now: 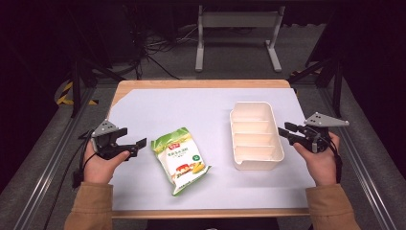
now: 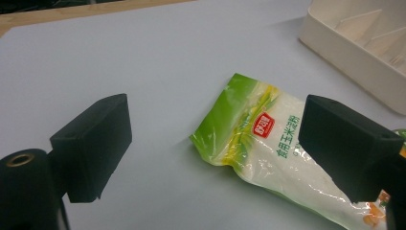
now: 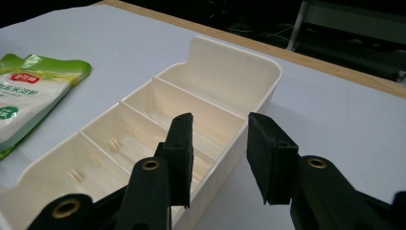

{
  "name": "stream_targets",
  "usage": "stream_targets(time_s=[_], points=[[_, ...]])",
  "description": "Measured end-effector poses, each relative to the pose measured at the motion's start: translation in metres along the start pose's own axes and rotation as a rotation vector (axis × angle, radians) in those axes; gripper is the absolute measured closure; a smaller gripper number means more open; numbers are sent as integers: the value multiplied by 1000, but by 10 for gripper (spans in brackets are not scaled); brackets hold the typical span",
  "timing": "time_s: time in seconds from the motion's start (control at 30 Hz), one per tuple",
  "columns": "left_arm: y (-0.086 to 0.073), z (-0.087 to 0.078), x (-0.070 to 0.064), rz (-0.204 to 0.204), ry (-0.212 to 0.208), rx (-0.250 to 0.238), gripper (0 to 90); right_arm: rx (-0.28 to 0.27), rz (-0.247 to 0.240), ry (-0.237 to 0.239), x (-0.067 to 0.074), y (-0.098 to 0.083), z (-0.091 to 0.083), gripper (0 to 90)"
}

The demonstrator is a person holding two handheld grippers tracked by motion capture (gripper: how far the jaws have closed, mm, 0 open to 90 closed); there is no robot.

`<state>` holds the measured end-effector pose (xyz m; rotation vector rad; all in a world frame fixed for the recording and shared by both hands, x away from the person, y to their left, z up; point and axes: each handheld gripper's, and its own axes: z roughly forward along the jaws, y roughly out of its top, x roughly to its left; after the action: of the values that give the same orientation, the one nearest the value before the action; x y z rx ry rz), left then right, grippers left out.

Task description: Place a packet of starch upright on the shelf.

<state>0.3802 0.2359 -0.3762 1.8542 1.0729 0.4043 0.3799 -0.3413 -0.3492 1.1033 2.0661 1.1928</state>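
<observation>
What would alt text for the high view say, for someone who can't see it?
A person's two hands each hold an open hand-held gripper, left and right, over a white-covered table. Between them lie a green and white snack bag and an empty cream divided tray.

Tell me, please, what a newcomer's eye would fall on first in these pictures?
Probably the green and white bag, lying flat near the middle of the white sheet. To its right sits the cream tray, split into four empty compartments. An open hand-held gripper flanks each: the left hand-held gripper beside the bag, the right hand-held gripper at the tray's right wall, holding nothing.
</observation>
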Motion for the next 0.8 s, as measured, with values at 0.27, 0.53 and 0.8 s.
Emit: stream_targets(time_s=[0.27,0.53,0.8], points=[[5,10,-6,17,-14,25,138,3,-3,-10,0,-2,-5,613],[7,24,-9,2,-26,32,123,12,-4,-24,1,-7,-12,601],[7,41,-11,9,-8,83,133,26,-8,-36,1,-13,-15,579]])
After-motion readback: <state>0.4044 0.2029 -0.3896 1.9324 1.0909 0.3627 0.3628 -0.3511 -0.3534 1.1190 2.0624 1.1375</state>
